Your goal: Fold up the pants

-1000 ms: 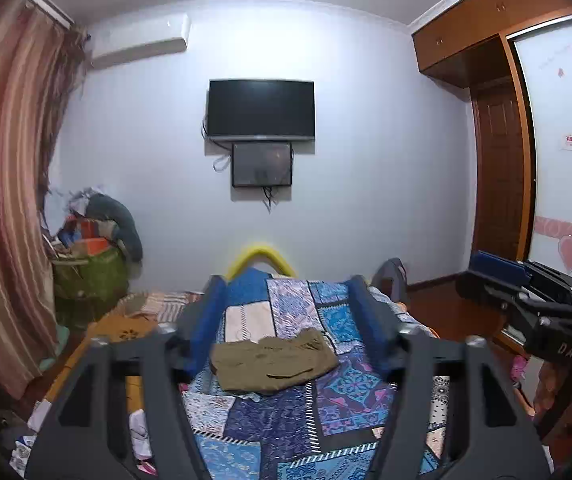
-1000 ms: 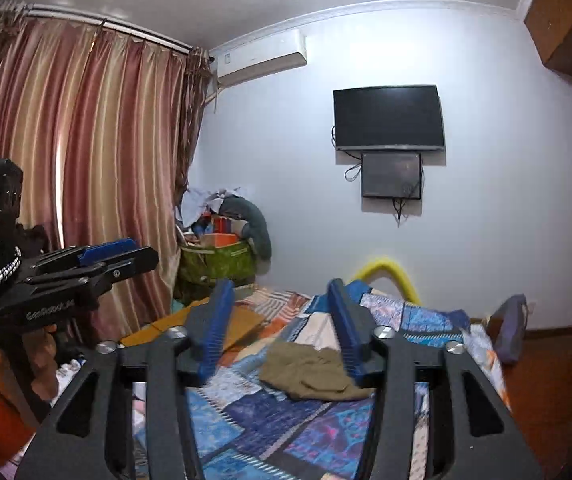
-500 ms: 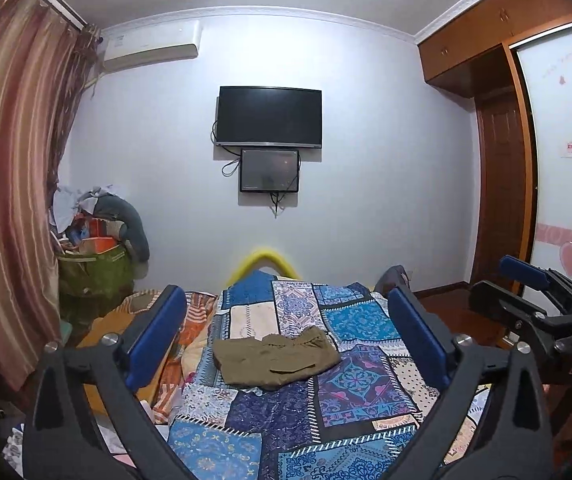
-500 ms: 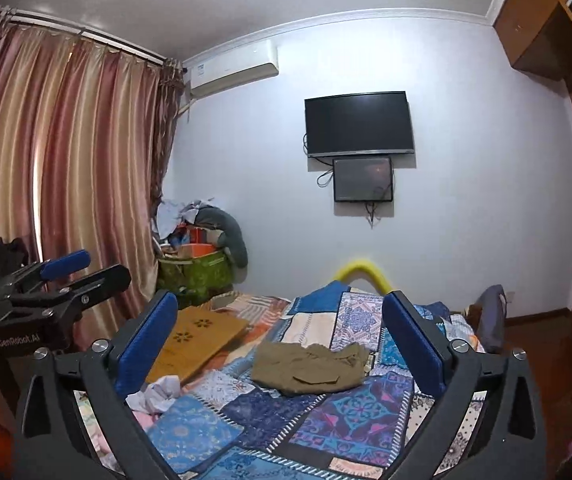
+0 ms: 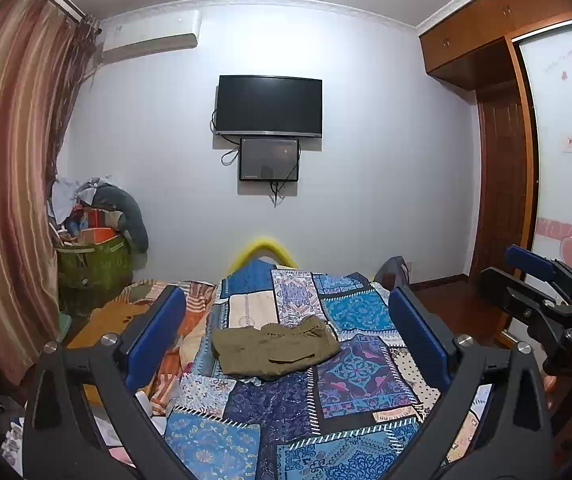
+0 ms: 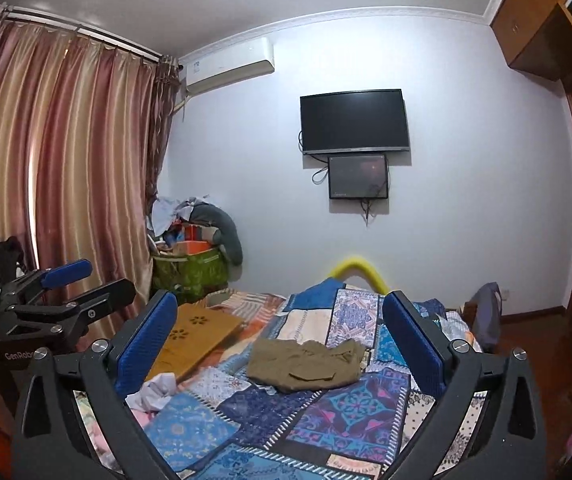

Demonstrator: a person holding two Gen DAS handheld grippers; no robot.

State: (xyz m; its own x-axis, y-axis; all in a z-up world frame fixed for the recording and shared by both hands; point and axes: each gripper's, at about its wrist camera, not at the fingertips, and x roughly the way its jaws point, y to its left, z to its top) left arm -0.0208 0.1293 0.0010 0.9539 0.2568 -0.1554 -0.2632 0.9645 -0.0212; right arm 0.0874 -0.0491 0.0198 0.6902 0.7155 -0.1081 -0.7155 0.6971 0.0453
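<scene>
My left tongs (image 5: 286, 332) and right tongs (image 6: 280, 336) were spread wide, empty. The pants (image 5: 276, 346) lay rumpled on the bed (image 5: 357, 392): soft, light, limp; I judged the waistband corners best to pinch.

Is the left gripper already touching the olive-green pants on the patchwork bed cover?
No, the left gripper hangs open, apart from the olive-green pants.

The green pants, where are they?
In both wrist views the pants lie crumpled mid-bed on the patchwork quilt, framed between each gripper's open fingers, below the wall TV.
</scene>
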